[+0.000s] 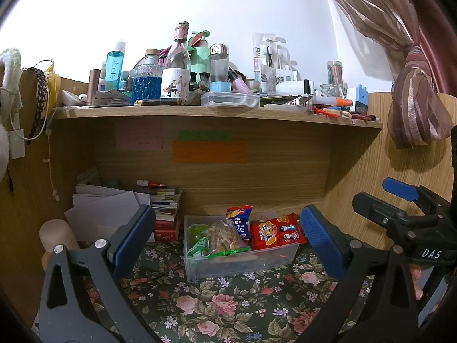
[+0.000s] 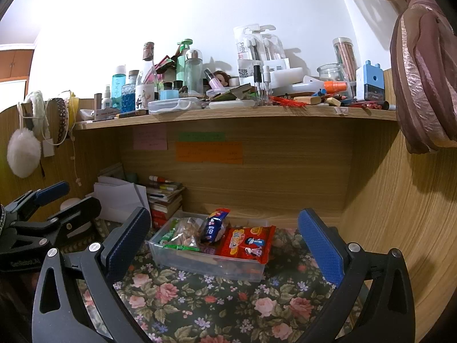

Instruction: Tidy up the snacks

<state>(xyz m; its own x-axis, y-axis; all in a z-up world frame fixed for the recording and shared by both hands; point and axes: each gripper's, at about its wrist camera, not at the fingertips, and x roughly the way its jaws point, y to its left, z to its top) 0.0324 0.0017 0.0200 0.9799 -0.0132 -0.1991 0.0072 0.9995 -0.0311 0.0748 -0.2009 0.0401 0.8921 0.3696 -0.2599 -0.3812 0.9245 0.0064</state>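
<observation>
A clear plastic bin sits on the floral cloth under the shelf. It holds a red snack pack, a blue chip bag, a clear bag of biscuits and green packets. My left gripper is open and empty, in front of the bin. My right gripper is open and empty, also in front of the bin. Each gripper shows at the edge of the other's view.
A wooden shelf above is crowded with bottles, jars and pens. Stacked books and papers lie left of the bin. A curtain hangs at right. Wooden walls close in both sides.
</observation>
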